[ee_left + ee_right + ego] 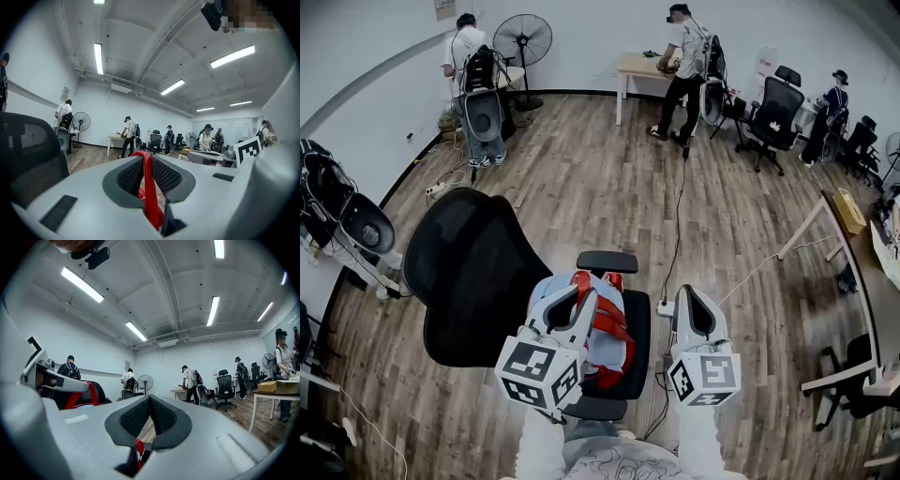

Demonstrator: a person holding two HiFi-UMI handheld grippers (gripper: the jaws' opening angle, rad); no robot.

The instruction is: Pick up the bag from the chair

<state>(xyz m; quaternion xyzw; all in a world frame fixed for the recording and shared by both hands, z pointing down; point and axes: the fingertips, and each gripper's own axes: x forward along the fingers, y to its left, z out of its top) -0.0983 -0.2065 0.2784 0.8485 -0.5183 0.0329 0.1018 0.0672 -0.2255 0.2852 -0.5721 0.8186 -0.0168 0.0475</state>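
A light blue bag point(613, 302) with red straps sits over the seat of the black office chair point(473, 272); I cannot tell whether it rests on the seat or hangs just above it. My left gripper point(582, 296) is over the bag, shut on its red strap point(149, 187), which runs up between the pads point(129, 176). My right gripper point(692, 296) is held level to the right of the chair, beside the bag, with its jaws shut and nothing gripped. In the right gripper view point(151, 398) the left gripper point(51, 380) and the red strap point(93, 392) show at the left.
A power strip point(666, 307) and a cable lie on the wooden floor just right of the chair. Several people with backpacks stand at the back near a fan point(523, 42) and a desk point(639, 67). More office chairs point(773, 111) and a table frame point(825, 244) are on the right.
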